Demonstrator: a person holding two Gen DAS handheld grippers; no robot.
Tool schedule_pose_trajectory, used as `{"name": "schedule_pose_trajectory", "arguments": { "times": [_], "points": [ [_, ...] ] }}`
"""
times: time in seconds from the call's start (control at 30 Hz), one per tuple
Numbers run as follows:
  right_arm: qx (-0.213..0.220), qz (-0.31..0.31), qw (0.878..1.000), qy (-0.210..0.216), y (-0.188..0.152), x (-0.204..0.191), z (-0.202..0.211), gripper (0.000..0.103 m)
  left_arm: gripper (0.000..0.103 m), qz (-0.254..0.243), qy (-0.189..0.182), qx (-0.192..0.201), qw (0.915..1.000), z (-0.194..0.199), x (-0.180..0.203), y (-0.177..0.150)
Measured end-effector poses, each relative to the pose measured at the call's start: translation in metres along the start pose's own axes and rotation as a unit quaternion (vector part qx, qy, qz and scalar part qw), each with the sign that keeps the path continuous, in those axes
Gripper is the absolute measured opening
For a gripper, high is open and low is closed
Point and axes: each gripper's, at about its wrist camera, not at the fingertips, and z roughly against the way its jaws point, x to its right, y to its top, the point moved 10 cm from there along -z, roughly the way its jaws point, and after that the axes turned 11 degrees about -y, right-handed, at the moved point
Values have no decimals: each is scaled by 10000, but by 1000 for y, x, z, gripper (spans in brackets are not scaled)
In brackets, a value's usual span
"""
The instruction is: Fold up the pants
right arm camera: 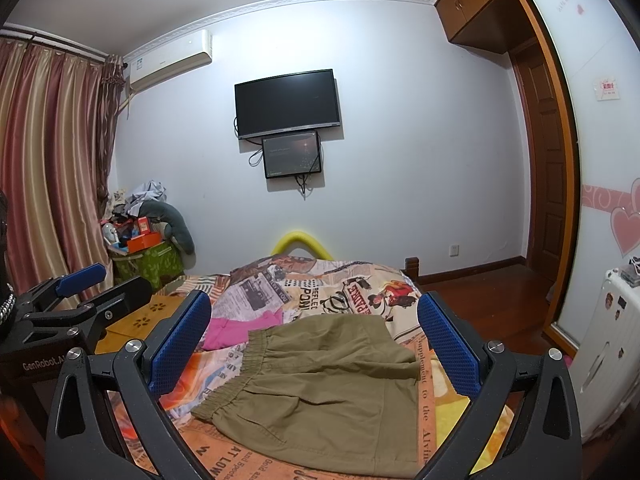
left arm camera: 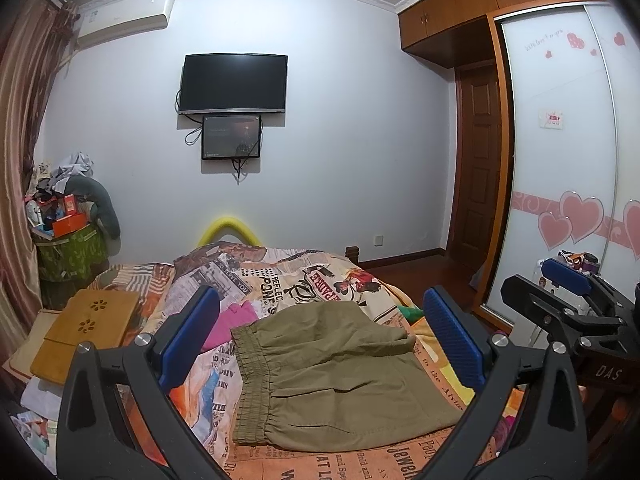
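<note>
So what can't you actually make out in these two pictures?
- Pants: the near edge is cut off by the bottom of the right wrist view; the legs are folded under, so their length is hidden.
- Pink garment: partly behind the right hand-held gripper finger.
- Small screen under the TV: its text is too small in both views.
- Bedspread print: partly covered by the pants.

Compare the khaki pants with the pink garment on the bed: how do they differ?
The pants are khaki and lie folded flat in a neat block; the pink garment is bright pink and bunched up. The pants lie nearer the grippers; the pink garment lies farther back, left of them. Both rest on the printed bedspread.
</note>
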Motion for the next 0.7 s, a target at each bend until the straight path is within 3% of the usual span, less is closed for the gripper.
{"name": "schedule_pose_trajectory", "arguments": {
  "times": [0.7],
  "points": [
    [-17,-17,10000,-1,1,2,2,103,103,45,15,11,10000,-2,-1,-1]
  ]
}}
